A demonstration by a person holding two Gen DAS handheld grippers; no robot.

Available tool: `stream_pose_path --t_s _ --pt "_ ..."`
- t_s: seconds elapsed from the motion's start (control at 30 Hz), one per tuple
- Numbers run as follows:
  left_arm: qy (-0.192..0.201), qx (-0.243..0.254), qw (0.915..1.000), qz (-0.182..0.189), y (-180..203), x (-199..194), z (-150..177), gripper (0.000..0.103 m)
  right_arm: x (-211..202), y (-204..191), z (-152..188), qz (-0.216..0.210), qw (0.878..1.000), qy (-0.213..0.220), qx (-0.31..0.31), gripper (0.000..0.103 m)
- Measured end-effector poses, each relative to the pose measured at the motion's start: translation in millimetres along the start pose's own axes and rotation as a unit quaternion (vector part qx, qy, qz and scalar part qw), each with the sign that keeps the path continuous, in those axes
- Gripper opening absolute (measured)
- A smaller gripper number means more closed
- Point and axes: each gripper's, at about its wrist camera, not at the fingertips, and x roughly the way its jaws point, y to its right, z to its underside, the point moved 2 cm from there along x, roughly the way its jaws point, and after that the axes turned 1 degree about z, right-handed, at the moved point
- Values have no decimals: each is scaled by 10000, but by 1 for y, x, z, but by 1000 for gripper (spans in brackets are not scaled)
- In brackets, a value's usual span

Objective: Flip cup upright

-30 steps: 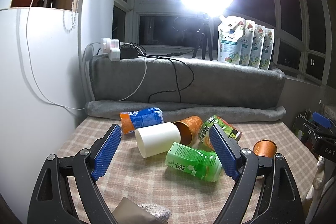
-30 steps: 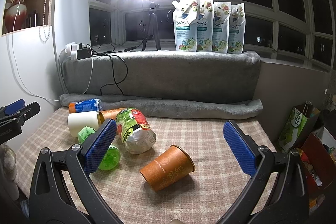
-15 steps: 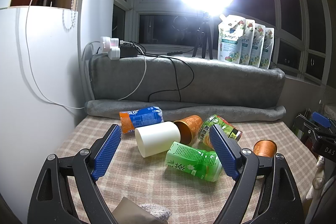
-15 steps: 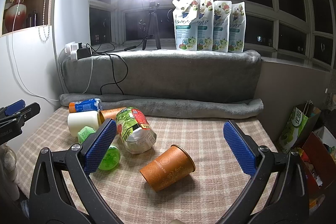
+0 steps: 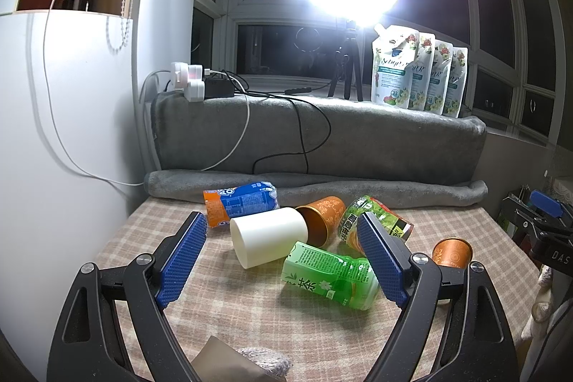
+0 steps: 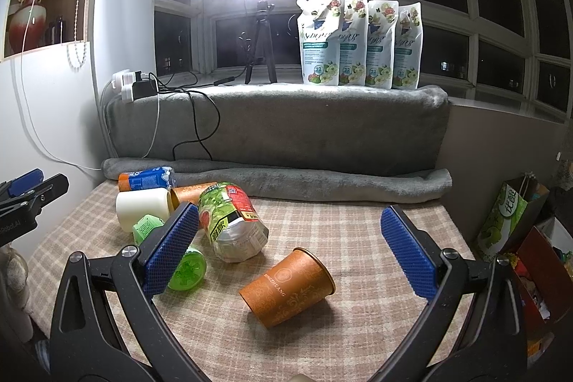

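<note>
Checked cloth (image 6: 358, 231) covers the table and carries a heap of things lying on their sides. Behind it a grey blanket (image 6: 286, 127) hangs over the ledge. Next in size, the left gripper (image 5: 283, 235) and the right gripper (image 6: 290, 228) both hover above the cloth with jaws spread wide and nothing between them. In the heap lie a clear jar (image 6: 232, 221), a green tea bottle (image 5: 329, 274), a white cup (image 5: 268, 235), a blue and orange can (image 5: 240, 203), and a second orange cup (image 5: 322, 217) touching the white one. The nearer orange paper cup (image 6: 290, 285) lies alone on its side, apart from the heap and in front of the right gripper, its open mouth towards the right.

I judge this to be the approach step; no cup is grasped yet. The next move probably needs the right gripper to lower around the cup wall, close softly so the paper is not crushed, then turn it mouth up.
</note>
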Motion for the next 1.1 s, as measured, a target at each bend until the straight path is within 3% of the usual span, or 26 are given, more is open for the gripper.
stream_pose_path --t_s 0.53,0.8,0.97,1.1 --pt "-78 1 10000 -47 -3 8 -1 86 15 -12 -6 -134 9997 -80 -173 103" --pt "-222 39 9996 -188 -15 15 -1 86 40 -24 -20 -375 9952 -243 -869 103" --pt "-343 25 9990 -298 -27 18 3 86 74 -43 -32 -791 9782 -556 -1836 103" --pt "-473 18 9982 -354 -36 22 7 86 98 -66 -34 -1356 9439 -952 -2856 103"
